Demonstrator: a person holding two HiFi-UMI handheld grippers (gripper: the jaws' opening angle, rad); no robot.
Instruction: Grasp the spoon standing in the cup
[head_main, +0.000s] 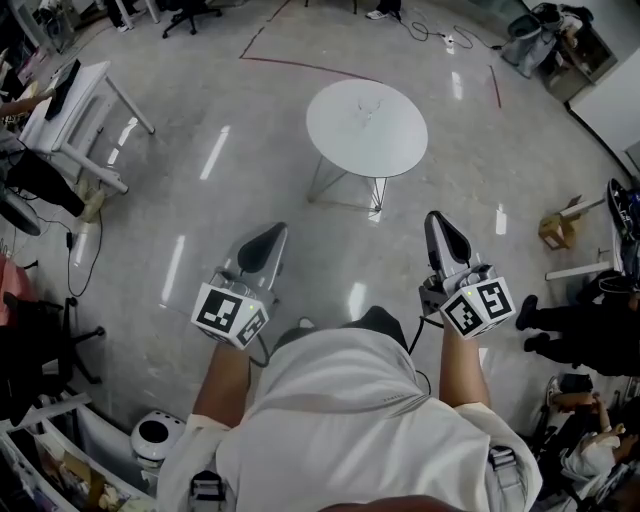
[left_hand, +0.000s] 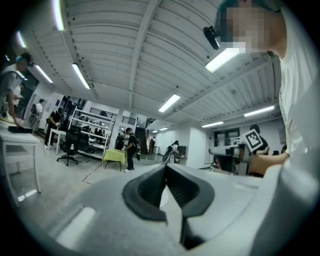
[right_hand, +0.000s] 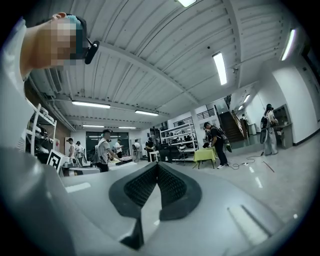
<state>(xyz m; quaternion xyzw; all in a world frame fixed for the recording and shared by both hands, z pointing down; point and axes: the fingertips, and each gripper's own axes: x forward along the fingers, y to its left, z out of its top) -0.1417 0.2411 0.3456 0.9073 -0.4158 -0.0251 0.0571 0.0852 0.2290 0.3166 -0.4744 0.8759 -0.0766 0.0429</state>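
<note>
Out front on my left, left claw (head_main: 279, 231): pads together at the tips, nothing between them, pointing level over the glossy grey floor (head_main: 200, 120).
Right claw (head_main: 432, 216): pads together as well, empty, level, beside the left claw and apart from it.
Table (head_main: 340, 150): round and white, ahead of both claws, well apart from my tips.
Cup (head_main: 366, 108): small faint shape near the table's middle, beyond and between the two claws; I cannot make out the spoon in it.
Marker cube (head_main: 230, 313): just behind each claw, at my wrist.
</note>
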